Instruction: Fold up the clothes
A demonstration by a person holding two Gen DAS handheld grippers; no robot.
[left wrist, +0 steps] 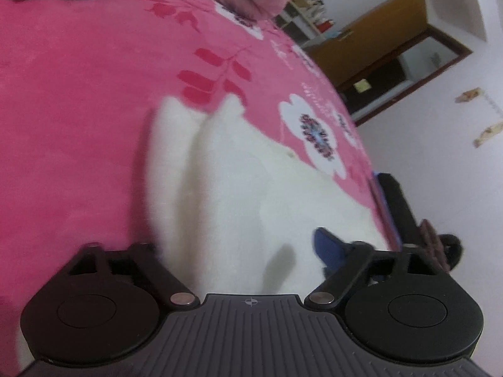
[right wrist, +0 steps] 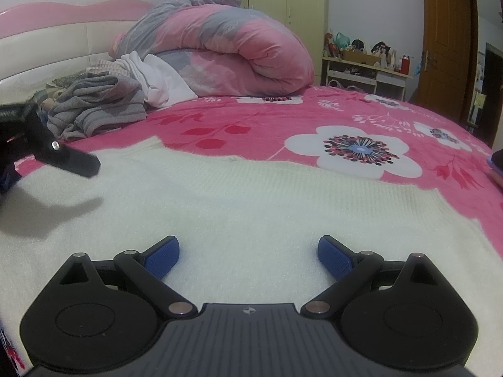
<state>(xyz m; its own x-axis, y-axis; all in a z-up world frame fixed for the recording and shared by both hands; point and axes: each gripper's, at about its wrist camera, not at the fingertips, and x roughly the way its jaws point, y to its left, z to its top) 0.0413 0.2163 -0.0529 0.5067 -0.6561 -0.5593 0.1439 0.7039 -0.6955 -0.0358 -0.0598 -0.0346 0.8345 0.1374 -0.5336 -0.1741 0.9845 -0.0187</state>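
Observation:
A cream knitted sweater [right wrist: 251, 201] lies spread flat on the pink flowered bedsheet [right wrist: 314, 116]. My right gripper [right wrist: 248, 251] hovers low over its near part, open, with both blue pads [right wrist: 163, 257] apart and nothing between them. My left gripper [left wrist: 242, 248] is tilted over the sweater [left wrist: 239, 188], which shows a raised fold; the view is blurred. Its jaws stand wide: the right blue pad [left wrist: 327, 248] shows, while the left one is hidden behind white cloth. From the right wrist view, the left gripper's black finger [right wrist: 72, 160] hangs over the sweater's left end.
A rolled pink and grey quilt [right wrist: 226, 53] lies at the bed's head. Beside it are a heap of grey clothes [right wrist: 97, 106] and a white garment [right wrist: 160, 81]. A shelf with clutter [right wrist: 364, 69] and a brown door [right wrist: 446, 47] stand beyond the bed's right side.

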